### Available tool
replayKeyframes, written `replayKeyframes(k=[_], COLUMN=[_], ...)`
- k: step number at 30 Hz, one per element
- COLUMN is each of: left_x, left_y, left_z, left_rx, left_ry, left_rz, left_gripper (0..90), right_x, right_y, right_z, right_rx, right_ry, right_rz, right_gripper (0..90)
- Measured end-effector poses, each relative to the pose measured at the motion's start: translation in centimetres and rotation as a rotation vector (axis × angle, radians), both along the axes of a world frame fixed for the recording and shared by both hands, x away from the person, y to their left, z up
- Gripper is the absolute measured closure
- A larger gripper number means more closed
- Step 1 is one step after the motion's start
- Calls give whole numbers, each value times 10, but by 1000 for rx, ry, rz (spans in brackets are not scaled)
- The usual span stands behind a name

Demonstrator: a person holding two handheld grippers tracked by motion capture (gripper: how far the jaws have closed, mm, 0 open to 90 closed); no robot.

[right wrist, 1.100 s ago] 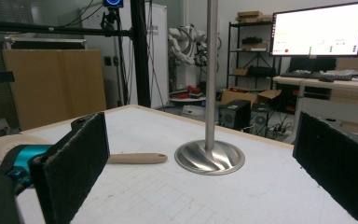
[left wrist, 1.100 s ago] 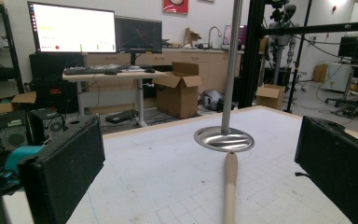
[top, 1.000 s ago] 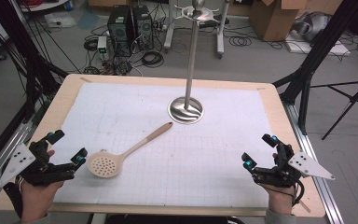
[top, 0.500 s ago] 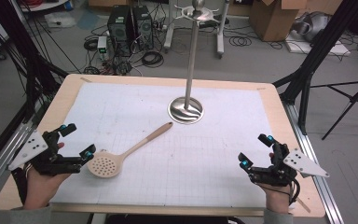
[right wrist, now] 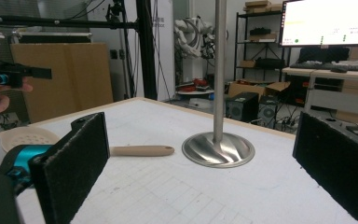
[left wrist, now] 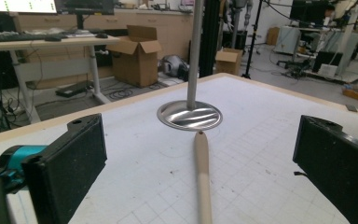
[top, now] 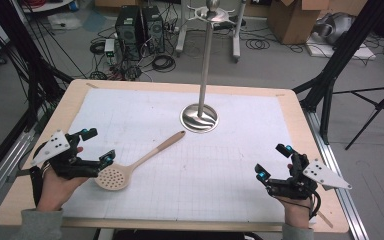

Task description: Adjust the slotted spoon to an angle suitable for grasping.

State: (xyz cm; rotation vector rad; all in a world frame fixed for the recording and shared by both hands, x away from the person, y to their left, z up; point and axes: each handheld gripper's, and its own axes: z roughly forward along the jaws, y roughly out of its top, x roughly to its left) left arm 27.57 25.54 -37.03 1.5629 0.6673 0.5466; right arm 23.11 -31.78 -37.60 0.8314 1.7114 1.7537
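High view: a wooden bench (top: 40, 150) fills the middle of the frame, covered by a white gridded mat (top: 190, 165). A tall metal stand (top: 200, 117) rises from a round shiny base just above the centre of the frame, its pole reaching up to the top edge. A pale slotted spoon (top: 130, 165) lies flat on the mat at centre left, its perforated round head toward the lower left and its handle pointing up and right, the tip near the stand's base but not touching it.

At the lower left of the frame a hand (top: 55, 187) holds the left tongs (top: 94, 148). The jaws are wide apart and hold nothing; the lower jaw tip sits just beside the spoon's head. In the left gripper view the spoon's handle runs up the middle of the frame between the two open black jaws, toward the stand's base.

At the lower right of the high view the other hand (top: 297, 212) holds the right tongs (top: 272, 161), also wide open and empty, well apart from the spoon. In the right gripper view the stand's base sits between the jaws, with the spoon at centre left.
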Motion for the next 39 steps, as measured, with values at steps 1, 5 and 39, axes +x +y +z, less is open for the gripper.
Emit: replayKeyframes(k=[1, 5, 39], left_x=[3, 10, 48], left_y=[-3, -8, -42], left_z=[-1, -3, -16], left_rx=[7, 21, 213], left_ry=[11, 32, 210], left_rz=[-8, -24, -120], left_gripper=[29, 29, 91], right_x=[0, -1, -1], right_y=[0, -2, 0], right_z=[0, 1, 0], right_rx=[1, 3, 12], right_ry=[-1, -3, 0], right_rz=[0, 0, 19], right_gripper=[26, 26, 25])
